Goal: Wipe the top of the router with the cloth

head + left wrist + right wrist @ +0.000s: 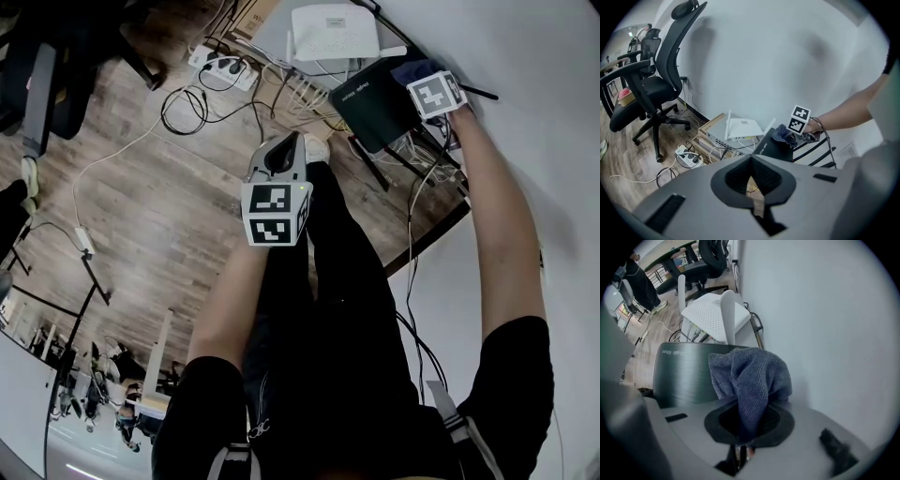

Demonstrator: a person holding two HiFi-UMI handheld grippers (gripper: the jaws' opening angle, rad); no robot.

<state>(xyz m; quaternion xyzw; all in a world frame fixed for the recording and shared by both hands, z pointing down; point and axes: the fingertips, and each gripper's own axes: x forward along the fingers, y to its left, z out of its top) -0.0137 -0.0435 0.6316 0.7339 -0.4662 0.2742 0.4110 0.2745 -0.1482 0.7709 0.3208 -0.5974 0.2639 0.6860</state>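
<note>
the left gripper (751, 159), nearest the person, is hanging idle over the wooden plank floor (178, 225), its jaws pressed together with nothing between them. the right gripper (739, 430) is reaching farther out, its jaws clenching a bunched grey-blue towelling cloth (751, 376) that is spilling forward past the pads. the cloth is resting on the flat, dark green-black router (682, 376), touching its top at the back edge, just beside the white wall (825, 324). judging from this, the wiping is under way at that one edge only: most of the dark top, including the end with the printed logo, is lying bare and is probably left to cover, though no dust or streak is showing what is done. beyond it a white router with upright antennas (712, 315) is sitting on a cardboard box (710, 127), and farther off a black office chair (651, 89) is standing
</note>
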